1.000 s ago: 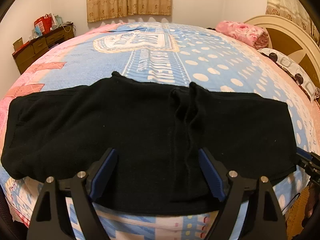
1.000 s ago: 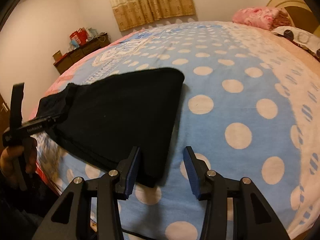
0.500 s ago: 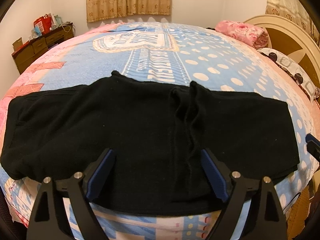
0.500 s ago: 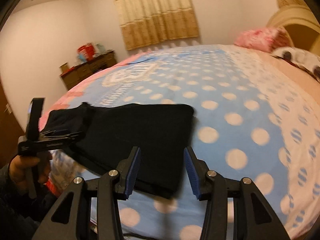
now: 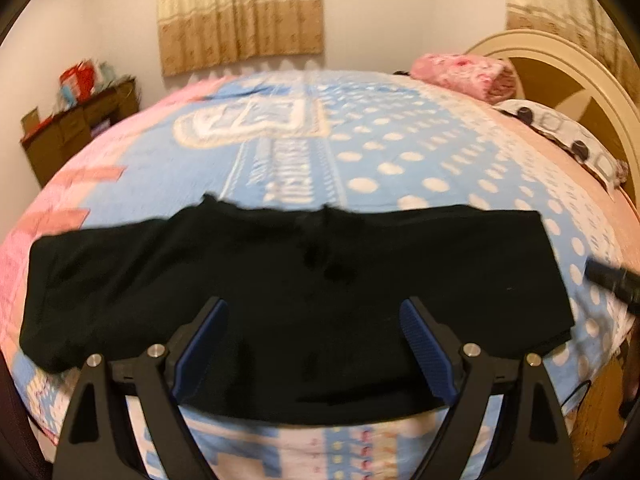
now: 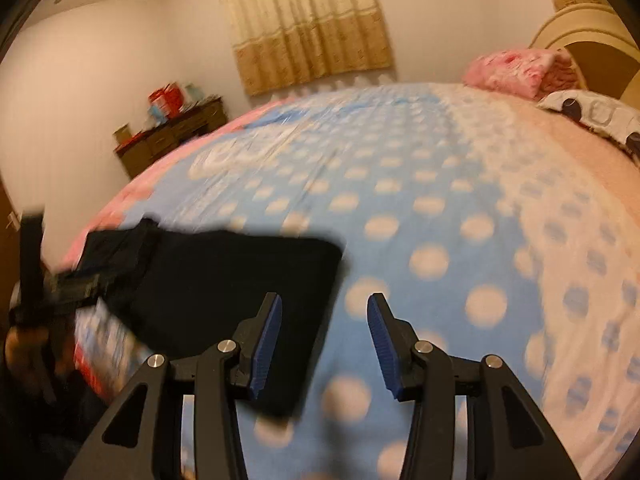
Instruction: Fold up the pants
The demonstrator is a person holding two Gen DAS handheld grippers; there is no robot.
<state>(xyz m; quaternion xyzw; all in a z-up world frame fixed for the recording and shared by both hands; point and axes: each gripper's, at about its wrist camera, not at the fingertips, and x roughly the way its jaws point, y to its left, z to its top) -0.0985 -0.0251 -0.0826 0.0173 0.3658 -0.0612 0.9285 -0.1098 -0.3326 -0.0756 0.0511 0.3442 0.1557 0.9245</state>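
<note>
Black pants (image 5: 304,292) lie folded into a long flat band across the near edge of the bed, and their right end (image 6: 240,280) shows in the right wrist view. My left gripper (image 5: 314,344) hovers above the middle of the band, its jaws wide open with nothing pinched. My right gripper (image 6: 324,340) stands open above the bedspread just past the pants' right end, empty. The other gripper's tip (image 5: 612,280) pokes in at the right edge of the left wrist view.
The bed carries a blue polka-dot and pink bedspread (image 5: 400,160). A pink folded blanket (image 5: 464,74) and a patterned pillow (image 5: 568,140) lie by the cream headboard (image 5: 560,64). A brown dresser (image 6: 172,136) with red boxes stands at the far wall under curtains (image 5: 240,8).
Both grippers have lifted away from the pants, so the bed sits lower and farther in each view. The pants lie as before, flat on the bed.
</note>
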